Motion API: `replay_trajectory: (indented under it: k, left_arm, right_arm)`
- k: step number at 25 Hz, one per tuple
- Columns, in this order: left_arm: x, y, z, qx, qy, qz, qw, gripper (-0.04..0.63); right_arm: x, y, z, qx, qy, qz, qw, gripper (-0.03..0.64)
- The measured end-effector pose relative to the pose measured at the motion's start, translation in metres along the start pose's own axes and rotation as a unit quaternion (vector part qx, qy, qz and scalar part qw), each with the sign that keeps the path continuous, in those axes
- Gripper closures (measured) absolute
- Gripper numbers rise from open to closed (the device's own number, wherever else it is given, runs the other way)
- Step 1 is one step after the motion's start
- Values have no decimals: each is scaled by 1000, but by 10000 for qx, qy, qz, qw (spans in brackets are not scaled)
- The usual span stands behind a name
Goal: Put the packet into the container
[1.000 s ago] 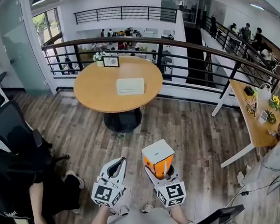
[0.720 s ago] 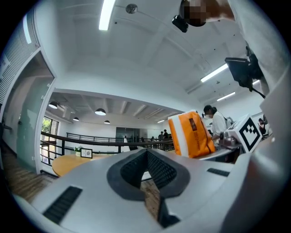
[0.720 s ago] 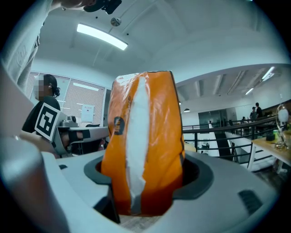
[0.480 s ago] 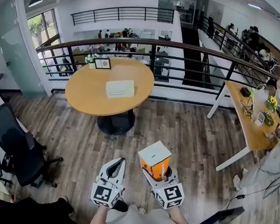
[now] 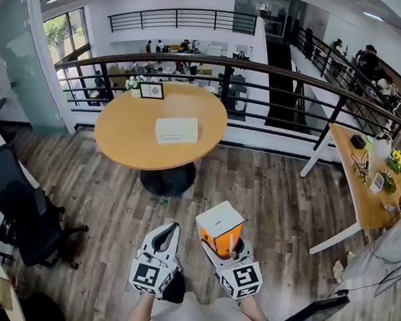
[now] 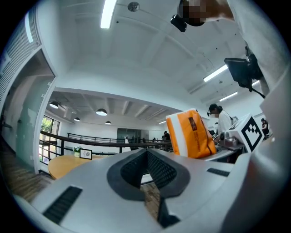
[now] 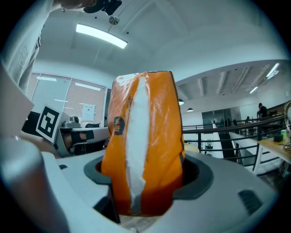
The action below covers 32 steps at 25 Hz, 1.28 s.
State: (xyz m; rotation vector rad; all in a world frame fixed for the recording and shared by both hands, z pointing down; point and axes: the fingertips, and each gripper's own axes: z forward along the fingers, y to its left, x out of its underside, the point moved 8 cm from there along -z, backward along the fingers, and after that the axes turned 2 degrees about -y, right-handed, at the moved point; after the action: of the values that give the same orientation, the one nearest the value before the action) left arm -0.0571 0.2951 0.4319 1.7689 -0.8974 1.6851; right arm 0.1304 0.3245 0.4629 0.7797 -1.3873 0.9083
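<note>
i am holding the right gripper (image 5: 225, 245) level in front of me, its jaws standing wide and pressing on the two sides of the orange packet (image 5: 220, 225). the packet is sitting upright between them, its white end facing up in the head view and a white seam running down the face that the right gripper view shows. the left gripper (image 5: 172, 231) is riding just beside it on my left, its jaws meeting at the tips with nothing between them.

progress, as i am judging it: the packet is already picked up and securely gripped, so the first part is done. the white box (image 5: 176, 129), which i am taking for the container, is resting near the middle of the round wooden table (image 5: 124, 142), well apart from both grippers, with wooden floor lying between. crossing to the table, bringing the packet over the box and letting it go are all remaining. i am not able to tell from here whether the box is standing open.

writing: the packet is showing a small dark round mark and a dark strip of print, both too small to read. the framed card (image 5: 151, 89) at the table's far edge is also unreadable. each gripper's cube is carrying a black-and-white square marker.
</note>
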Motion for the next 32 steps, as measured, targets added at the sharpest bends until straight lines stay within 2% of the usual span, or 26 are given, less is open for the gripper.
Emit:
replay_trajectory:
  k: [6,20,32]
  left_arm:
    - [7,41,30,-57,-46,-65,10000,591]
    - [-1,172,92,-37,-119,-182,9998,591]
    - [11,224,125,58,-92,-305,9995,591]
  right_arm:
    - [-7,-12,52,-48,7,-81,10000,261]
    - [-40,-19,192,86,107,-184,9997,261]
    - [-39,-25,247,201,289,-167,9992,261]
